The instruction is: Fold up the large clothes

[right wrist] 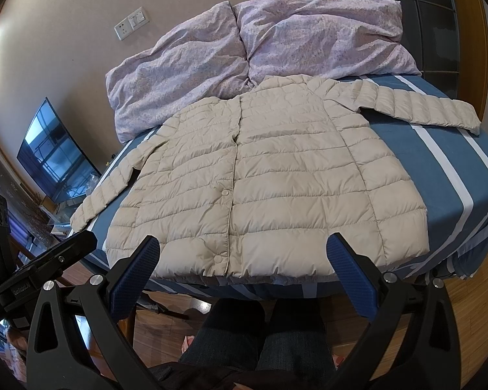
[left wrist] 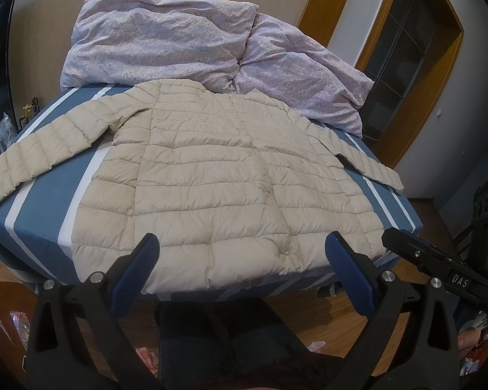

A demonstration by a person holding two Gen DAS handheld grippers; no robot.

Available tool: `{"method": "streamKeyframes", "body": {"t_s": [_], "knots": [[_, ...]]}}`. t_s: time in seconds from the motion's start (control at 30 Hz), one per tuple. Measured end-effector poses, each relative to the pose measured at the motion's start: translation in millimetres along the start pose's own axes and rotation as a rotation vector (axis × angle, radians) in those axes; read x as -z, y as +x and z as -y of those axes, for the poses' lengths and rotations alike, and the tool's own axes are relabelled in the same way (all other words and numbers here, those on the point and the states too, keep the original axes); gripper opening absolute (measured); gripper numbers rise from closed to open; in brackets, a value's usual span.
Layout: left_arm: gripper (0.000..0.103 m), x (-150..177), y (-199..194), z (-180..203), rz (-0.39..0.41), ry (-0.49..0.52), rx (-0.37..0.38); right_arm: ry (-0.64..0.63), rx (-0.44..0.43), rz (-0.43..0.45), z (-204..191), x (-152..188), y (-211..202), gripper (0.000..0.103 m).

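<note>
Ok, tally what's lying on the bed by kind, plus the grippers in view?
Beige puffer jacket: 1, spread flat, front up
Lilac floral pillows: 2, left one and right one, at the head of the striped bed
Grippers: 2, left gripper and right gripper, both open, holding nothing
Total: 5

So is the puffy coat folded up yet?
Not yet. The puffy coat lies spread flat on the striped bed, front up, both sleeves stretched out sideways. Neither hand-held gripper touches it.
</note>
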State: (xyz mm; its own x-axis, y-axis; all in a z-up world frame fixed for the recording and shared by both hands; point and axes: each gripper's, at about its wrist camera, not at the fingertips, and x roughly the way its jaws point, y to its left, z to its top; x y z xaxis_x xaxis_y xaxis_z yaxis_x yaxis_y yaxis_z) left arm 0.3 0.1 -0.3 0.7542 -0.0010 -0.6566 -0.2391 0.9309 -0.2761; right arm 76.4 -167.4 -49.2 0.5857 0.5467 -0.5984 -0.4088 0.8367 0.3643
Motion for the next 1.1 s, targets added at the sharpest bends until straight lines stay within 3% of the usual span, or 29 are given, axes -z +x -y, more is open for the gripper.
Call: {"method": "streamKeyframes", "body": {"t_s": [1.1], "knots": [[0.101, 0.0, 0.1, 0.0, 0.0, 0.001, -0.001, 0.005, -0.002, -0.003, 2.3, -2.4, 1.8, 0.102]]}}
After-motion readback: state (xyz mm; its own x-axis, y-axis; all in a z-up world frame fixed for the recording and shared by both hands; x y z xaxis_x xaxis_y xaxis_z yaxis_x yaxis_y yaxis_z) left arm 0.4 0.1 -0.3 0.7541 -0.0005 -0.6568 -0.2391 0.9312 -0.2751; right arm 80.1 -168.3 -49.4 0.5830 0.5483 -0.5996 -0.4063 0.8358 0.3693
